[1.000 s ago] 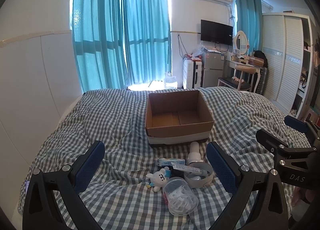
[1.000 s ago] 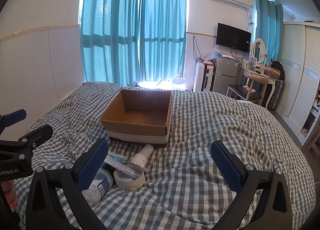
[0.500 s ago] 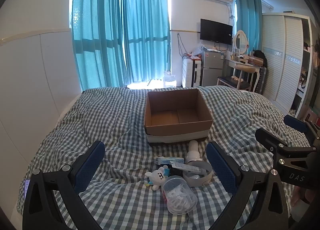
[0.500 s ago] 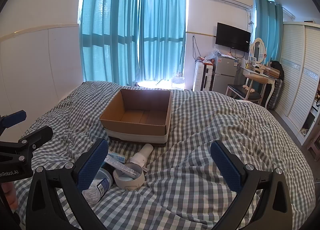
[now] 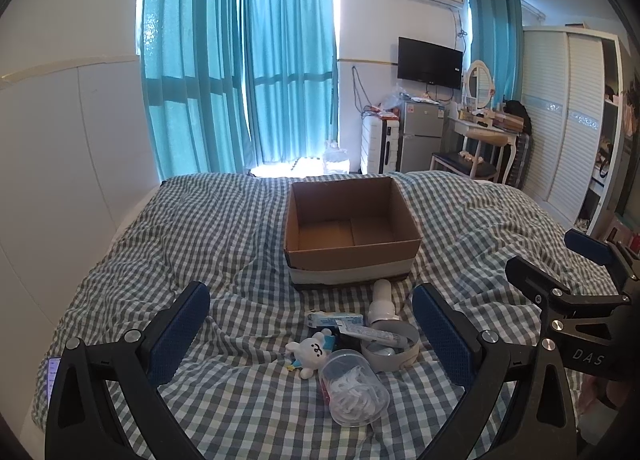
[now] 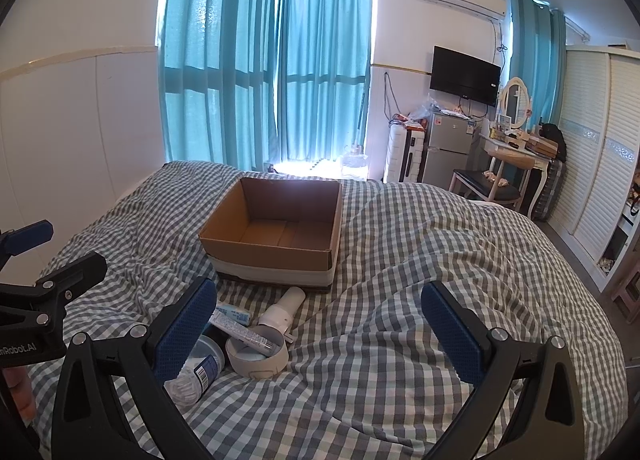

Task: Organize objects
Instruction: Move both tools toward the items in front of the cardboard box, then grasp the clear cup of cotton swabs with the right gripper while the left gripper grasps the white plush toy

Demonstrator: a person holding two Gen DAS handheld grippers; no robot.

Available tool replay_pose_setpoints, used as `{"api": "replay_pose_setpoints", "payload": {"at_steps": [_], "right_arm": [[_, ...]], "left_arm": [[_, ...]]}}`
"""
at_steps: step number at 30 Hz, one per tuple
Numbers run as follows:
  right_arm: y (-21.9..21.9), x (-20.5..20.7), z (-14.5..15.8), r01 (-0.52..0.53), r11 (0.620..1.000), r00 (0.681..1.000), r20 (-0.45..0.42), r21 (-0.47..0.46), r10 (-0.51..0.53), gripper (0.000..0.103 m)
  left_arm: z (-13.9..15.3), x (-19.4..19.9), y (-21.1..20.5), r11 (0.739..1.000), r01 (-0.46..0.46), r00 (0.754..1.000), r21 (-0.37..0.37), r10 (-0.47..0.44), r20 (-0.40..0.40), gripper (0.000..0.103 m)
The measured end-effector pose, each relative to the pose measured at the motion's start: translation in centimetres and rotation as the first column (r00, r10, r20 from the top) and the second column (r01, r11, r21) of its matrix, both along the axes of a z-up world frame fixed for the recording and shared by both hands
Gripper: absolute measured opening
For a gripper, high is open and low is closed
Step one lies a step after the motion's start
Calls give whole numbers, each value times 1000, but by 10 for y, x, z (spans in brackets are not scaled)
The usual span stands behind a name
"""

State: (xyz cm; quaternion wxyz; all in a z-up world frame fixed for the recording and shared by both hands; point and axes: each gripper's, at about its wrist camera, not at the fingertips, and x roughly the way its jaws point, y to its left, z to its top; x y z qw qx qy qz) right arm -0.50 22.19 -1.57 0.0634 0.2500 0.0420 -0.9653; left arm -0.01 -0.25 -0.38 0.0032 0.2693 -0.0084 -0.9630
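Cardboard box (image 5: 352, 232) empty, toiletries clustered nearby — both tongs agape

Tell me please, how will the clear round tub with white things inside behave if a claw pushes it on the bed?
The clear tub lies on its side, so a push would probably roll it. The checkered quilt is soft and wrinkled, which may stop it soon. It looks light, holding only small white pieces, so it may also skid away from the left claw.
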Motion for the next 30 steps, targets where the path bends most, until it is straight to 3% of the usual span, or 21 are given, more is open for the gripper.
{"api": "replay_pose_setpoints", "payload": {"at_steps": [13, 20, 30], "right_arm": [[-27, 38, 31, -36, 999, 998, -46, 27, 37, 103], [-64, 39, 6, -114, 991, 993, 39, 63, 112, 103], [-105, 23, -44, -197, 977, 966, 187, 76, 180, 103]], "left_arm": [[21, 26, -19, 999, -16, 1000, 33, 17, -14, 103], [-5, 21, -45, 997, -67, 994, 41, 63, 88, 103], [-50, 6, -70, 992, -125, 973, -5, 124, 193, 103]]}}
